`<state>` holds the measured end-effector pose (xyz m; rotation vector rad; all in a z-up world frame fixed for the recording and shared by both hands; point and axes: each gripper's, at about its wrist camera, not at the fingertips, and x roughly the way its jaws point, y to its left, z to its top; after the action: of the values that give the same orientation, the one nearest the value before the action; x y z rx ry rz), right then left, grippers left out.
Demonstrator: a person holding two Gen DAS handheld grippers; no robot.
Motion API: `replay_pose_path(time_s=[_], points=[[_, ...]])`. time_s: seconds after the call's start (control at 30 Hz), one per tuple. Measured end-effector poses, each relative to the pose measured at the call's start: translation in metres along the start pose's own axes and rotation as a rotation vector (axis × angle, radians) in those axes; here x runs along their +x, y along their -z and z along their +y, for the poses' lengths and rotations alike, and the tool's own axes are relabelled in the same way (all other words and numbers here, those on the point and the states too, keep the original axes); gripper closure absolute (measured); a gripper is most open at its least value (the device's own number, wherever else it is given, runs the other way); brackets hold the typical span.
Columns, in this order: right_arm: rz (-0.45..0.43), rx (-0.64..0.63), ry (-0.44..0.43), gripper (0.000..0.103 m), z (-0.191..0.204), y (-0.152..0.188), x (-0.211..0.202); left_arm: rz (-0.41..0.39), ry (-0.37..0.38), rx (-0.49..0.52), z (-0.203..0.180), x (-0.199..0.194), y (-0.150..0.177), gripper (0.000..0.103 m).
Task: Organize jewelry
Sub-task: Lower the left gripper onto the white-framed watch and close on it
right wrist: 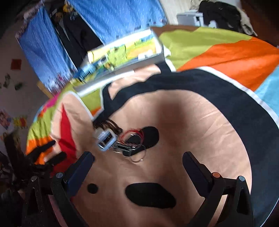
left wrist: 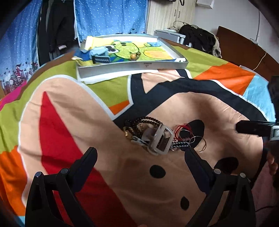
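Observation:
A tangled jewelry pile lies on the beige patch of the bedspread: a dark bead bracelet, a grey buckle-like piece, red string and thin metal hoops. My left gripper is open just in front of the pile, without touching it. One black finger of the right gripper enters from the right. In the right wrist view the same pile, with its grey piece and a hoop, sits just beyond my open right gripper. The left gripper shows at the left.
A grey tray with a colourful lining stands at the bed's far side, holding a wooden bead and blue items. It also appears blurred as the tray. Behind are blue curtains, dark hanging clothes and a wooden headboard.

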<state>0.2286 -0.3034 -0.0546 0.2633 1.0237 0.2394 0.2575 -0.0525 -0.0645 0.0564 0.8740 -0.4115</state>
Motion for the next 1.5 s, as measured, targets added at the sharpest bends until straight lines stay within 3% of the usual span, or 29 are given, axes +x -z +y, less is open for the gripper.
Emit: replay_pose_path(time_s=[0.07, 0.2, 0.27, 0.37, 0.43, 0.53, 0.73, 0.87, 1.03, 1.23, 1.37, 1.5], points=[[0.029, -0.009, 0.016, 0.001, -0.001, -0.002, 0.014, 0.006, 0.012, 0.008, -0.001, 0.006, -0.002, 0.005], [0.108, -0.017, 0.021, 0.032, -0.004, -0.001, 0.048, -0.002, 0.031, 0.024, -0.001, 0.017, -0.006, 0.006], [0.152, -0.034, 0.043, 0.04, -0.005, 0.001, 0.061, -0.002, 0.046, 0.025, 0.001, 0.025, -0.008, 0.007], [0.193, -0.04, 0.046, 0.049, -0.007, 0.003, 0.071, 0.015, 0.071, 0.021, 0.001, 0.036, -0.011, 0.017], [0.207, -0.04, 0.056, 0.055, -0.008, 0.004, 0.077, 0.025, 0.082, 0.021, 0.001, 0.045, -0.013, 0.029], [0.216, -0.046, 0.072, 0.059, -0.01, 0.005, 0.082, 0.036, 0.092, 0.031, -0.003, 0.056, -0.015, 0.046], [0.21, -0.048, 0.095, 0.072, -0.014, 0.002, 0.086, 0.037, 0.087, 0.064, -0.006, 0.064, -0.013, 0.07], [0.212, -0.087, 0.119, 0.077, -0.01, 0.002, 0.092, 0.017, 0.086, 0.043, -0.004, 0.066, -0.017, 0.077], [0.226, -0.144, 0.139, 0.078, -0.002, 0.005, 0.1, 0.037, 0.1, 0.041, -0.006, 0.071, -0.017, 0.093], [0.232, -0.171, 0.155, 0.098, -0.003, 0.008, 0.101, 0.04, 0.087, 0.065, -0.011, 0.07, -0.015, 0.1], [0.194, -0.196, 0.164, 0.099, 0.0, 0.009, 0.094, 0.018, 0.088, 0.088, -0.017, 0.062, -0.014, 0.102], [0.09, -0.202, 0.17, 0.099, 0.0, 0.002, 0.072, -0.014, 0.116, 0.089, -0.023, 0.051, -0.015, 0.102]])
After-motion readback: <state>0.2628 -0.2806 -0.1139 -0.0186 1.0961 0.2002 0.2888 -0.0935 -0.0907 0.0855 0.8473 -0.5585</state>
